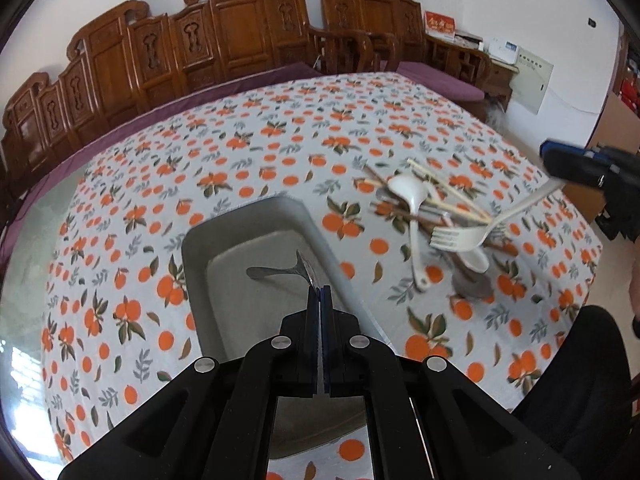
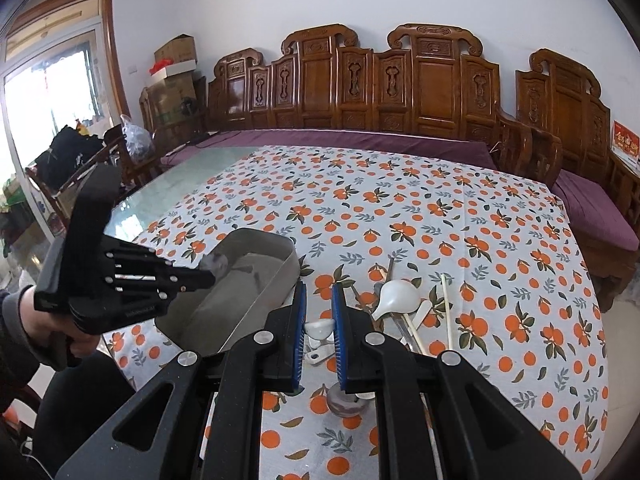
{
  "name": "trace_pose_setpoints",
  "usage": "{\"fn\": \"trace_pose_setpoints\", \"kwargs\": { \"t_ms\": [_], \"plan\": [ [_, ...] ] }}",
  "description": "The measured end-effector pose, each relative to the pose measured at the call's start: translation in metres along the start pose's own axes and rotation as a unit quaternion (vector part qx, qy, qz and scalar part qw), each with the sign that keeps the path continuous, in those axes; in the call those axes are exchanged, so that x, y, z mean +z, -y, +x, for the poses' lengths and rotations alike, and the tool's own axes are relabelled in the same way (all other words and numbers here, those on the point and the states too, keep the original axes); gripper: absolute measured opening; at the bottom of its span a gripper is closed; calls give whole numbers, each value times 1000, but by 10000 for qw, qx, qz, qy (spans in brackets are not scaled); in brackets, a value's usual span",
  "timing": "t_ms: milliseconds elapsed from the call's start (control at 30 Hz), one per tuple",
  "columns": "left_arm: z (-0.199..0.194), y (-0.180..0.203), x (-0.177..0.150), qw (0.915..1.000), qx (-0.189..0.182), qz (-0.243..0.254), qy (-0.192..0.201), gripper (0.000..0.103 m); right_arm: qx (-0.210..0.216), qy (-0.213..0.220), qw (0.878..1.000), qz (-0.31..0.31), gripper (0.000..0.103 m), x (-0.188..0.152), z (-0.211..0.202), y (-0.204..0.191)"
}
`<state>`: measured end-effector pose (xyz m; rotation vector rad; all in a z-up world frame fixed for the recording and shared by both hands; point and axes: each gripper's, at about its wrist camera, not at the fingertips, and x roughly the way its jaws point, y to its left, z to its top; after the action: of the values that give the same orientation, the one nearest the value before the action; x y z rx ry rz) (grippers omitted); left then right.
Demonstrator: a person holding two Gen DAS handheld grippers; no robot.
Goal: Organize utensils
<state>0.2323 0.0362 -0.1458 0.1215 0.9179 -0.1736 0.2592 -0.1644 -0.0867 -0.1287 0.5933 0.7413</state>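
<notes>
Left gripper [image 1: 319, 294]: clamping a metal spoon [image 1: 280, 271] over the tray [image 1: 192, 248].
Right gripper [image 2: 319, 308]: gripping a white fork [image 1: 476, 228] above the utensil pile [image 1: 424, 204] lying on the table [image 1: 240, 152].

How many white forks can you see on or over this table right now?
1. The white fork hangs above the utensil pile, its handle clamped in the right gripper. Others could be buried in the pile.

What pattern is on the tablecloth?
Oranges with green leaves on white: the tablecloth, clearest in the right wrist view.
</notes>
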Motion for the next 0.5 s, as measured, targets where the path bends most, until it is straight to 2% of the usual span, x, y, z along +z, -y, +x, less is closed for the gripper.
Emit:
{"fn": "trace_pose_setpoints", "kwargs": {
  "t_ms": [267,500],
  "plan": [
    [9,-9,-21,9998,23,-35,-191,0,15,11,10000,-30,14,5,5,-10],
    [20,-28,-32,9982,152,-270,-505,1,93,35,9999,-93,14,13,12,-31]
  ]
}}
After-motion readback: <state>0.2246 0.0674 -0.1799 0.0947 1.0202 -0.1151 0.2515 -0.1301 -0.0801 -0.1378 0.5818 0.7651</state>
